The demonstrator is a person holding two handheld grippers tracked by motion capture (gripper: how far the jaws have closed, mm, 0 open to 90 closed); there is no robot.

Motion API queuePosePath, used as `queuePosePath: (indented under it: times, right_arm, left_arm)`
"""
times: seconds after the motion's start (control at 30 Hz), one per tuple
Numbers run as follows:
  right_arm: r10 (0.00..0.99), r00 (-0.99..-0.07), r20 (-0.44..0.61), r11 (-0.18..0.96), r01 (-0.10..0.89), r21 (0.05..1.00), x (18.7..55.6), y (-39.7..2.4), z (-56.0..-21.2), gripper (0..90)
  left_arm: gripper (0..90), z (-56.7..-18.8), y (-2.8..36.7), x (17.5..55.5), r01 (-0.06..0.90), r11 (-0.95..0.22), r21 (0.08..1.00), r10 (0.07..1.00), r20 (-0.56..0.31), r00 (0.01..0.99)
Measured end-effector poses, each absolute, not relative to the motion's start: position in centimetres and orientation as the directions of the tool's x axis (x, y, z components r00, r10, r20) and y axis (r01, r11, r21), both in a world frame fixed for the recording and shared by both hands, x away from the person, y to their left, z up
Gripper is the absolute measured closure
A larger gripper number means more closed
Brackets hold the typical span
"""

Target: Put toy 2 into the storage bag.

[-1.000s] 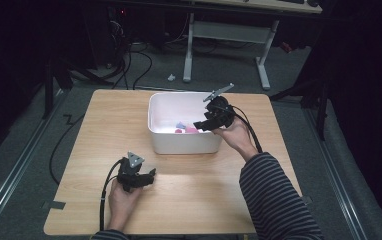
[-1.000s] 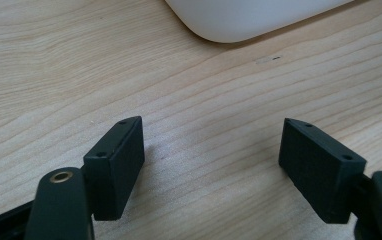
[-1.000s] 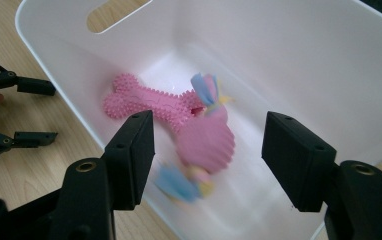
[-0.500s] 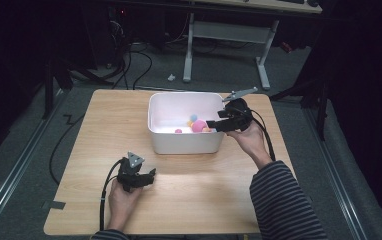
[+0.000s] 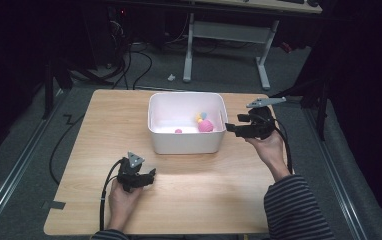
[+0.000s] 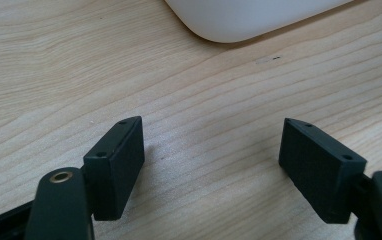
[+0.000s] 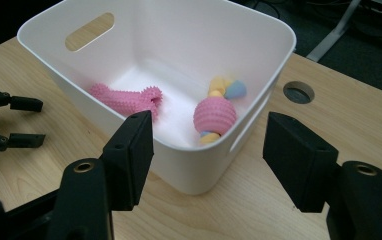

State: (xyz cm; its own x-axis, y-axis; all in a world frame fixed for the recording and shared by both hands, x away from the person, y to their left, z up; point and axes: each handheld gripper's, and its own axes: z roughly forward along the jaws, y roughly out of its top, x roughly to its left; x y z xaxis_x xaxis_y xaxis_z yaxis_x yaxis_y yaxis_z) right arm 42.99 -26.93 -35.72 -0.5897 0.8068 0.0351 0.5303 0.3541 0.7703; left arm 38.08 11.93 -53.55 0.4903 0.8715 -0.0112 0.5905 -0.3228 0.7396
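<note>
The right claw (image 5: 231, 129) was held level just beside the right wall of the white bin (image 5: 184, 142), above the counter (image 5: 204, 200), its jaws pointed at the bin. In the right gripper view the jaws were seen parted with nothing between them, so nothing was being carried. That empty pose outside the rim was judged to suit a hand clear of the bin and not reaching into it.

The pink ball toy (image 7: 215, 115), threaded on a pastel rope, was lying on the bin floor against the wall nearest that claw. The spiky pink toy (image 7: 124, 97) was lying farther along the same floor, apart from the ball. Both were kept together by the tall walls.

The left claw (image 5: 151, 173) was rested low on the counter, near the bin's front corner but not touching it. Its jaws were spread wide over bare wood, which was judged to be a parked, waiting pose.
</note>
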Motion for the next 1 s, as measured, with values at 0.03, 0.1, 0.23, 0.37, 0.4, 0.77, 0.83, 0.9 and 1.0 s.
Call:
queuePosePath:
  times: [0.03, 0.1, 0.23, 0.37, 0.4, 0.77, 0.83, 0.9, 1.0]
  right_arm:
    - [0.810, -0.586, 0.036, 0.353, 0.535, 0.768, 42.8, -27.1, -35.8, 37.2]
    - [0.814, -0.580, 0.033, 0.348, 0.532, 0.772, 42.3, -27.6, -36.0, 37.2]
    - [0.828, -0.560, 0.031, 0.331, 0.534, 0.778, 41.2, -28.8, -36.4, 37.1]
    - [0.841, -0.539, 0.044, 0.303, 0.537, 0.788, 40.1, -30.0, -36.9, 37.1]
    - [0.845, -0.533, 0.037, 0.303, 0.536, 0.788, 39.7, -30.2, -37.1, 37.2]
    - [0.875, -0.481, 0.048, 0.264, 0.559, 0.786, 37.3, -31.9, -39.7, 37.1]
    - [0.881, -0.471, 0.053, 0.252, 0.561, 0.788, 36.9, -32.1, -40.4, 37.2]
    - [0.884, -0.464, 0.044, 0.257, 0.563, 0.785, 36.6, -32.2, -41.1, 37.3]
    - [0.891, -0.450, 0.053, 0.246, 0.578, 0.778, 36.2, -32.4, -42.2, 37.3]
  left_arm:
    - [26.6, -53.5, 11.9, 38.1, 0.591, -0.323, 0.740, 0.872, -0.011, 0.490]
    - [26.6, -53.5, 11.9, 38.1, 0.590, -0.323, 0.740, 0.871, -0.011, 0.490]
    - [26.6, -53.5, 11.9, 38.1, 0.591, -0.323, 0.740, 0.871, -0.011, 0.491]
    - [26.6, -53.5, 11.9, 38.1, 0.591, -0.323, 0.740, 0.872, -0.011, 0.490]
    - [26.6, -53.5, 11.9, 38.1, 0.590, -0.323, 0.740, 0.871, -0.011, 0.490]
    - [26.6, -53.5, 11.9, 38.1, 0.590, -0.323, 0.740, 0.871, -0.010, 0.490]
    - [26.6, -53.5, 11.9, 38.1, 0.590, -0.323, 0.740, 0.871, -0.010, 0.490]
    - [26.6, -53.5, 11.9, 38.1, 0.590, -0.323, 0.740, 0.871, -0.010, 0.490]
    - [26.5, -53.5, 11.9, 38.1, 0.590, -0.323, 0.740, 0.871, -0.010, 0.490]
